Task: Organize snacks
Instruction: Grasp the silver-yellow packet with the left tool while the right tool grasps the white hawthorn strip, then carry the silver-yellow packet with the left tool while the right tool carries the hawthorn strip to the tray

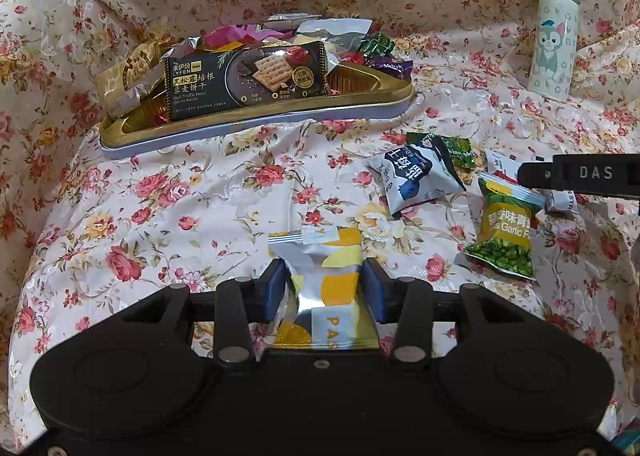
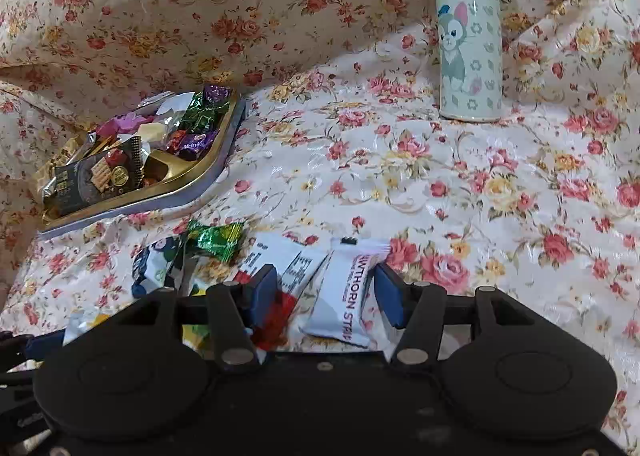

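A gold tray [image 1: 256, 121] full of snack packets, with a black cracker pack [image 1: 246, 82] at its front, sits at the back left; it also shows in the right wrist view [image 2: 188, 180]. My left gripper [image 1: 324, 284] is shut on a white and yellow pastry packet [image 1: 326, 280] over the cloth. My right gripper [image 2: 326, 292] is open, its fingers either side of two white hawthorn strip packets [image 2: 346, 288]. Loose on the cloth lie a blue-white packet [image 1: 416, 178], a green garlic pea packet [image 1: 506, 234] and a green candy [image 2: 216, 238].
A flowered cloth [image 2: 440, 196] covers the table and rises as a backdrop behind. A pale cartoon-cat bottle [image 2: 470, 44] stands at the back right, also in the left wrist view [image 1: 554, 44]. The right gripper's finger [image 1: 580, 174] reaches in at that view's right edge.
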